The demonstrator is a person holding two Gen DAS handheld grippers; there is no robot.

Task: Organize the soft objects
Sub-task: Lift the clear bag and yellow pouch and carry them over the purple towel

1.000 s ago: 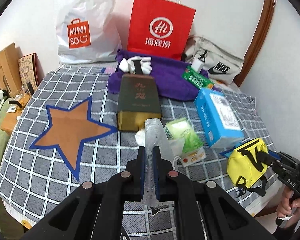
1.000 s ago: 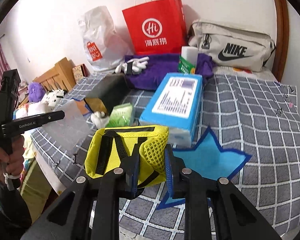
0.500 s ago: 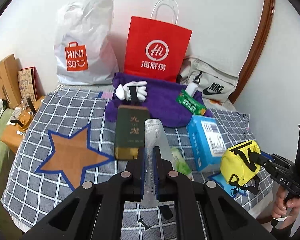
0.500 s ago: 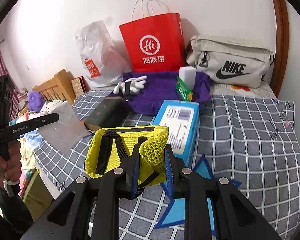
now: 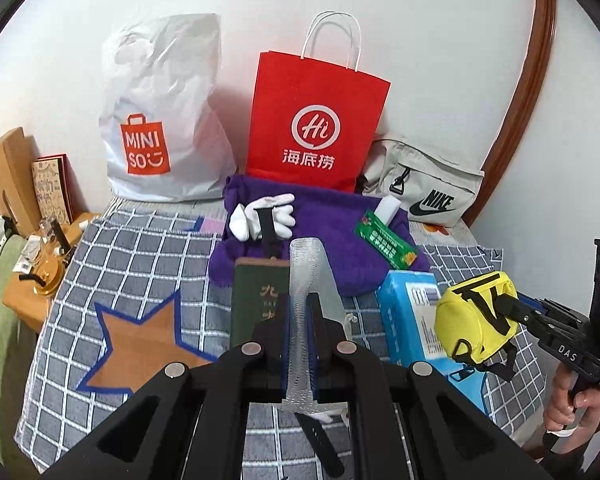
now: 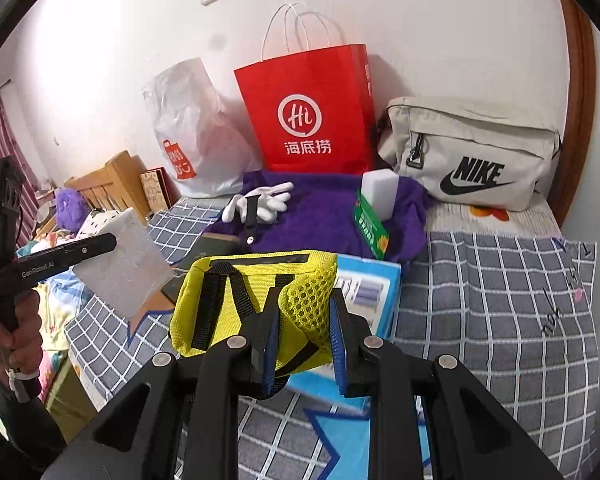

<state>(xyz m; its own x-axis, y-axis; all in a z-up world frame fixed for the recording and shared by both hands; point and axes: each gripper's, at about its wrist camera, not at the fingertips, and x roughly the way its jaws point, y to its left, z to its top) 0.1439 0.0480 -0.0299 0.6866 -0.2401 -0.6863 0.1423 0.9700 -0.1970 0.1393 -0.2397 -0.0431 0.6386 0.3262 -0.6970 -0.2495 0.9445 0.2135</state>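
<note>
Above the checked grey bedspread (image 5: 140, 248), my left gripper (image 5: 300, 340) is pinching a translucent mesh pouch (image 5: 306, 280); my right gripper (image 6: 302, 340) is clamping a yellow mesh-sided fabric bag (image 6: 252, 288). Both grips are catching only an edge, so either could be slipping free.

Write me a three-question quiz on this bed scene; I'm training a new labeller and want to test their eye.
1. True or false: the right gripper is empty.
2. What does the left gripper pinch?
A. translucent mesh pouch
B. a sock
C. a book
3. Which bag leans on the wall between the white Miniso bag and the Nike bag?

Key:
1. False; it grips the yellow pouch.
2. A
3. The red paper bag.
</note>
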